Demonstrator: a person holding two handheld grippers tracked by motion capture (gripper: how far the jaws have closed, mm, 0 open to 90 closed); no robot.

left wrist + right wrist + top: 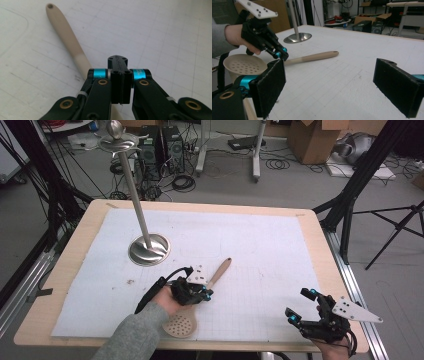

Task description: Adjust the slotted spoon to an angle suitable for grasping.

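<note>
A beige slotted spoon lies on the white gridded mat (260,245), its perforated bowl (180,324) near the front edge and its handle (220,270) pointing away to the right. My left gripper (206,295) hovers over the middle of the handle with its jaws pressed together and nothing visible between them. In the left gripper view the handle (67,35) runs under the shut left gripper (117,60). My right gripper (298,303) is at the front right with jaws wide apart and empty. The right gripper view shows the right gripper's own spread pads (270,87), the spoon (312,57) and the left gripper (282,53) beyond.
A steel stand with a round base (149,250) and a tall pole (134,185) stands on the mat at the back left. The wooden table edge (325,245) borders the mat. Cables, boxes and tripod legs lie on the floor beyond.
</note>
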